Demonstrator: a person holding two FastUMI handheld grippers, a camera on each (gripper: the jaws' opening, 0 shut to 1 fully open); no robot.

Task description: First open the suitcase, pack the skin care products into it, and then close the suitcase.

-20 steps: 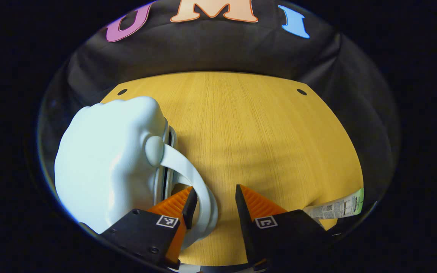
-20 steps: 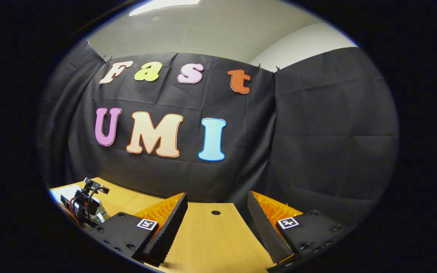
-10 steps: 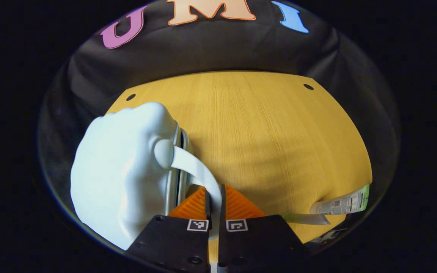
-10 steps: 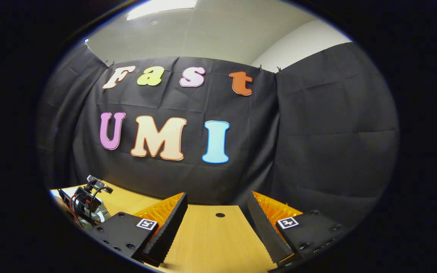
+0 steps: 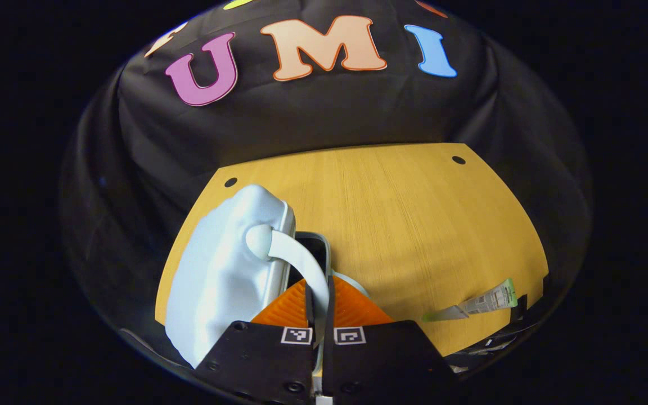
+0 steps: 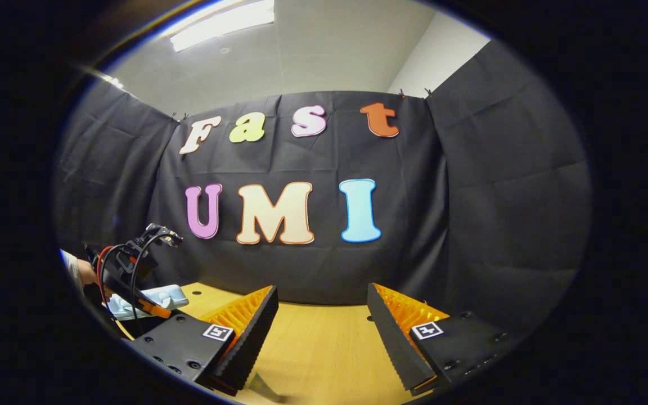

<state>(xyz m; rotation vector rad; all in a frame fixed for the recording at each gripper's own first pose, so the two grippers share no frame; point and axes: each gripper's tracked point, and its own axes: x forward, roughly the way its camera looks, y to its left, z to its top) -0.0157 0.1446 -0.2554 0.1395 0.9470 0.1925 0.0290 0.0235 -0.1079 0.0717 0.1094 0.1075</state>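
Lid (image 5: 223, 270) now lifting, gap newly showing at 12 o'clock; left gripper (image 5: 319, 298) pinching handle (image 5: 301, 261) tight, right gripper (image 6: 321, 343) waiting wide open.

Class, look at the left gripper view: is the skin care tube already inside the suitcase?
No, the tube lies on the wooden table, well apart from the pale blue suitcase.

Our left tool (image 5: 319, 292): ridged wedge fingers on black blocks, each with a square fiducial tag, screws along the lower edge. Our right tool (image 6: 321, 315): same build, serrated inner faces. From the right gripper view, the left rig carries looped black and red cables.
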